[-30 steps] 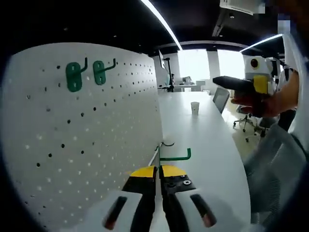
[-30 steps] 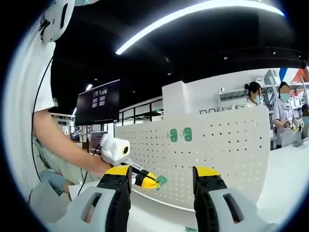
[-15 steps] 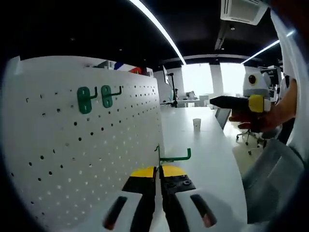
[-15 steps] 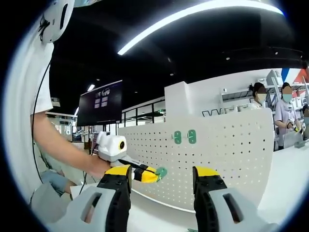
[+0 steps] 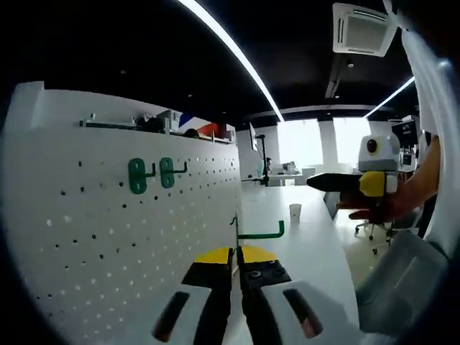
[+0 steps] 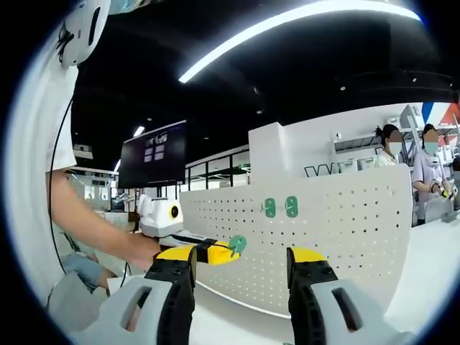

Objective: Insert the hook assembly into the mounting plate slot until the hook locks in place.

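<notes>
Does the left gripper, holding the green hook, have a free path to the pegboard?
Probably yes. The left gripper is shut on the green hook, and nothing stands between it and the pegboard beside it.

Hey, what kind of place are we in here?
Likely an open-plan office or lab: long white tables, an office chair, strip ceiling lights and a wall screen, with a white pegboard set up on a table.

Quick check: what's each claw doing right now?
Left claw: closed on the green hook.
Right claw: open, holding nothing.
</notes>
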{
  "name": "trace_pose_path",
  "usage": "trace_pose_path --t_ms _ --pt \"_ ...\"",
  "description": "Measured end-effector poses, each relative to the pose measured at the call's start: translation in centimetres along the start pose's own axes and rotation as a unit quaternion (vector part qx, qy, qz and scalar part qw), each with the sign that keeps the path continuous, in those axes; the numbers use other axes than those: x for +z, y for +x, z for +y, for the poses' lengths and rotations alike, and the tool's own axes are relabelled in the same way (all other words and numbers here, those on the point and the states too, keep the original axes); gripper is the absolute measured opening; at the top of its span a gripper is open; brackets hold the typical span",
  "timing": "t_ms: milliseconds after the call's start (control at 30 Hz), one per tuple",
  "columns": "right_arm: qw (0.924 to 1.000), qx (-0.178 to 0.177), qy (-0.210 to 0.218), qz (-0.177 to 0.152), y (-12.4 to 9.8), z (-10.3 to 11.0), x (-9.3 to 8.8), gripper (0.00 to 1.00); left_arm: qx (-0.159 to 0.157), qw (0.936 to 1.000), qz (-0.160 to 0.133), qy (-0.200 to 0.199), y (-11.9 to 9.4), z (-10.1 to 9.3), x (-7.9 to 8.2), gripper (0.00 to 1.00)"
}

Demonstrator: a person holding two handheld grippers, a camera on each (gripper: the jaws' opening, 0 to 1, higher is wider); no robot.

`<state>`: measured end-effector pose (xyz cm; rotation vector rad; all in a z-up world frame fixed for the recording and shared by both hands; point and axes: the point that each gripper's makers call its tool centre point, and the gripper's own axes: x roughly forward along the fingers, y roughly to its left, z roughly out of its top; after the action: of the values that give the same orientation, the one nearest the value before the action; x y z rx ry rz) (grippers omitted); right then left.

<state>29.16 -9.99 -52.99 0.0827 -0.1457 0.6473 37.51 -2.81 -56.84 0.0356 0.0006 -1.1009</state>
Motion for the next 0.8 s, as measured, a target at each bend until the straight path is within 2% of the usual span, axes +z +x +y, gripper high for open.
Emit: trace_pose_path --t_ms 67,367,700,800 --pt "1.0 0.002 0.0 0.0 0.0 0.2 0.0 0.49 0.004 1.0 -0.006 0.006 -0.3 -0.1 0.3 0.03" --pt "1.0 0.006 0.0 0.0 0.2 0.5 0.0 0.48 0.018 0.9987 -0.047 -0.014 -1.4 0.1 1.8 0.03" --pt "1.0 0.008 0.002 0.002 0.3 0.7 -0.2 0.48 0.02 0.999 -0.037 -0.011 -1.4 0.1 1.4 0.03" --pt "0.9993 0.01 0.034 -0.013 0.4 0.8 0.1 0.47 0.021 0.999 -0.038 -0.01 -1.3 0.1 1.4 0.03"
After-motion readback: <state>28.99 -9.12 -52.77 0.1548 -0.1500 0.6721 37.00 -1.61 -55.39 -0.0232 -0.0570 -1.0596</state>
